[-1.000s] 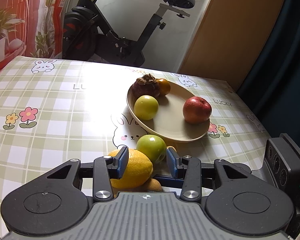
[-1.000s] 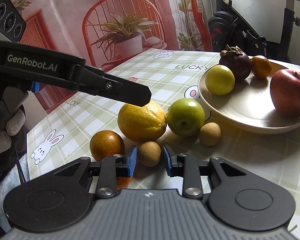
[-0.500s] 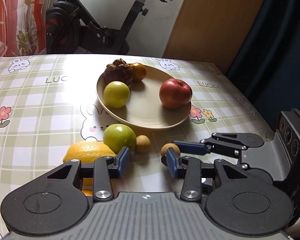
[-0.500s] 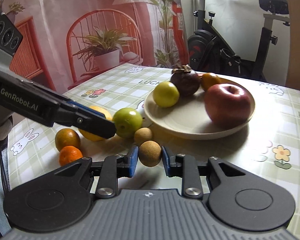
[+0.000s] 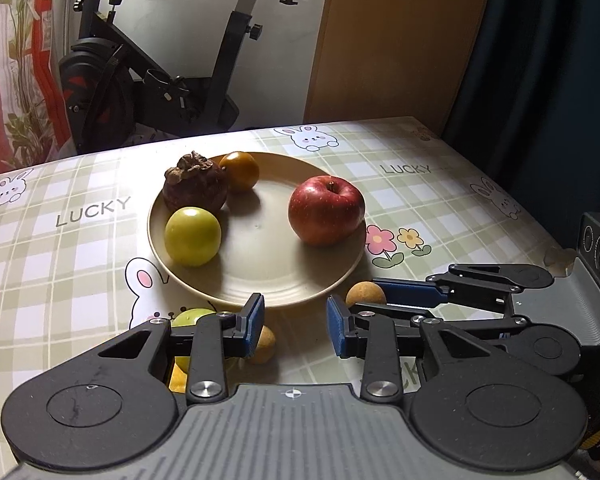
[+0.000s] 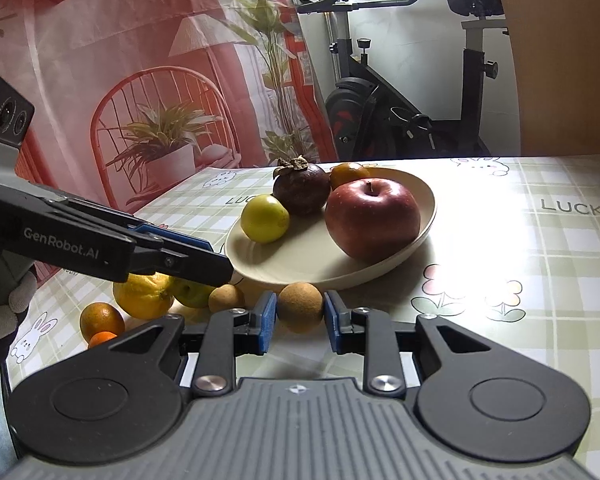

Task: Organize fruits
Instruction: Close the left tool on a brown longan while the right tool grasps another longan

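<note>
A beige plate (image 5: pixel 260 288) holds a red apple (image 5: pixel 326 210), a dark mangosteen (image 5: pixel 194 188), a yellow-green fruit (image 5: pixel 192 236) and a small orange fruit (image 5: pixel 240 170). My right gripper (image 6: pixel 300 316) is shut on a brown longan (image 6: pixel 300 307), just off the plate's (image 6: pixel 328 274) near rim. In the left wrist view that longan (image 5: pixel 364 293) sits in the right gripper (image 5: pixel 376 300) beside the plate. My left gripper (image 5: pixel 296 324) is open with nothing in it, facing the plate. A green fruit (image 5: pixel 192 316), a second longan (image 5: pixel 266 346) and a lemon (image 5: pixel 178 380) lie partly hidden beneath its left finger.
On the checked tablecloth left of the plate lie the lemon (image 6: pixel 142 296), green fruit (image 6: pixel 194 294), loose longan (image 6: pixel 226 298), an orange (image 6: pixel 101 320) and a small tangerine (image 6: pixel 102 338). The left gripper (image 6: pixel 216 266) reaches over them. An exercise bike (image 5: pixel 148 80) stands behind the table.
The right gripper closed on a longan and carried it from the fruit pile toward the plate. The left gripper swung away from the lemon and green fruit to face the plate.
</note>
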The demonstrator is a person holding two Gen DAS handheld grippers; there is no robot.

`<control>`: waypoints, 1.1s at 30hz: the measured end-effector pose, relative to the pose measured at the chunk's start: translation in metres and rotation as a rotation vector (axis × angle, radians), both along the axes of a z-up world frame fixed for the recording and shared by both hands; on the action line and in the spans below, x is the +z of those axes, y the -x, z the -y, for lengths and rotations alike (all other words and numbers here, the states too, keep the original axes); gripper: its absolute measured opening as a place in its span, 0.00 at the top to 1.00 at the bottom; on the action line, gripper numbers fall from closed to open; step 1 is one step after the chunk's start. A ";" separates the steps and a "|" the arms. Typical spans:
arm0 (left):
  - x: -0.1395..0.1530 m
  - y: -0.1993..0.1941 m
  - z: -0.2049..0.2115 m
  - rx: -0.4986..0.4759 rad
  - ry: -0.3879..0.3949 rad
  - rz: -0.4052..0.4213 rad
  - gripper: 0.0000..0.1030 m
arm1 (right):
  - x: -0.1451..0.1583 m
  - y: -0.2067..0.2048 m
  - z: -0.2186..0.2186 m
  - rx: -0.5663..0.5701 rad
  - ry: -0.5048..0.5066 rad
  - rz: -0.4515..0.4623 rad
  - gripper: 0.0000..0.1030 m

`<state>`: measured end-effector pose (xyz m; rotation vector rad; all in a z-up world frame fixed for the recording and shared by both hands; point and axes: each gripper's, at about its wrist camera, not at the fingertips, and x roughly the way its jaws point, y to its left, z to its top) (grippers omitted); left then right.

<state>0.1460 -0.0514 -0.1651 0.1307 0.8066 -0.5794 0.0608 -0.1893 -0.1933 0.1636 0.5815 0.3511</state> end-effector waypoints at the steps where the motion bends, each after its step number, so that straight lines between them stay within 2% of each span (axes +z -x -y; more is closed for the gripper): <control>1: -0.003 -0.001 0.004 -0.010 -0.013 0.002 0.65 | 0.000 0.000 0.001 -0.004 -0.002 0.001 0.72; 7: -0.012 0.001 0.013 -0.053 -0.096 0.041 0.65 | 0.000 0.000 -0.002 -0.015 -0.001 0.004 0.72; 19: -0.023 0.000 0.013 -0.056 -0.159 0.059 0.65 | 0.000 0.000 -0.003 -0.017 -0.006 0.004 0.72; 33: -0.032 -0.006 0.004 -0.006 -0.174 0.012 0.64 | 0.000 0.002 0.000 -0.020 -0.009 0.007 0.72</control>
